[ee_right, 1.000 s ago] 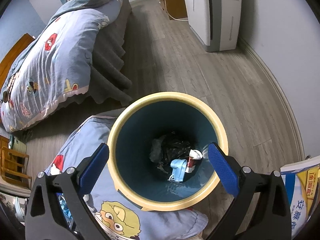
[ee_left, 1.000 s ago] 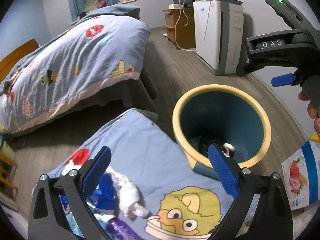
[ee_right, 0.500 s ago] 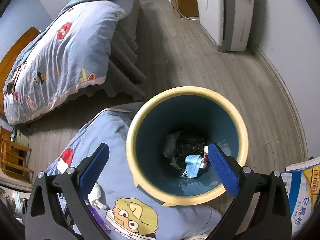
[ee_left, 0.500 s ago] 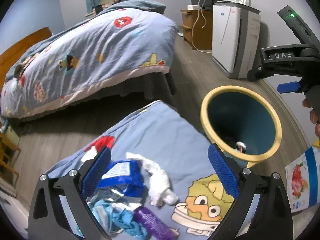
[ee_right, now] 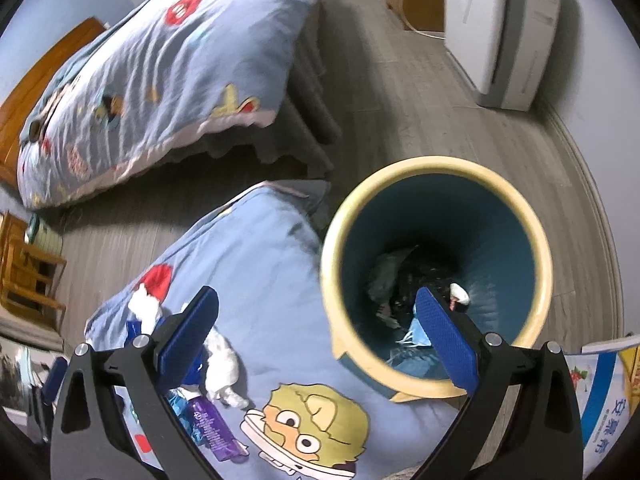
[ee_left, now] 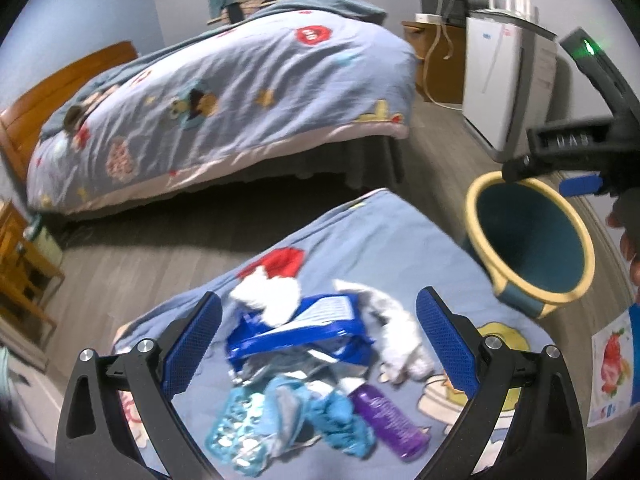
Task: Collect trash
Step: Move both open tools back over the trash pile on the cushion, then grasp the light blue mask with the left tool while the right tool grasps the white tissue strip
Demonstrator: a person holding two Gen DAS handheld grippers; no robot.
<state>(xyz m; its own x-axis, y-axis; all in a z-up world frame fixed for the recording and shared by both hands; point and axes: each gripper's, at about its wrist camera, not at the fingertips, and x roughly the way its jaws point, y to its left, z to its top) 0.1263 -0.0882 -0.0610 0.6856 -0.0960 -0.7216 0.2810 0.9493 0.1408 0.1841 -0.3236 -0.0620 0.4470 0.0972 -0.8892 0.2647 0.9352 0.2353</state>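
Observation:
A pile of trash lies on a blue cartoon quilt [ee_left: 384, 240]: a blue wrapper [ee_left: 304, 328], white tissues [ee_left: 396, 332], a purple tube [ee_left: 388, 412], a blister pack [ee_left: 236, 436] and blue crumpled cloth [ee_left: 340, 420]. My left gripper [ee_left: 318, 344] is open and empty, hovering over the pile. A yellow-rimmed blue bin [ee_right: 436, 268] stands right of the quilt with trash at its bottom. My right gripper [ee_right: 316, 332] is open and empty above the bin's left rim; it also shows in the left wrist view [ee_left: 576, 152]. The pile shows in the right wrist view [ee_right: 200, 360].
A bed with a matching quilt [ee_left: 224, 92] lies behind, across a strip of wood floor. A white air purifier [ee_left: 504, 88] and a wooden cabinet [ee_left: 436, 60] stand by the right wall. A printed bag [ee_left: 612, 364] sits at far right. A wooden rack [ee_left: 20, 264] stands left.
Both grippers have swung left, away from the bin. The trash pile has come into full view between my left gripper's fingers. The bin has shifted right in both views.

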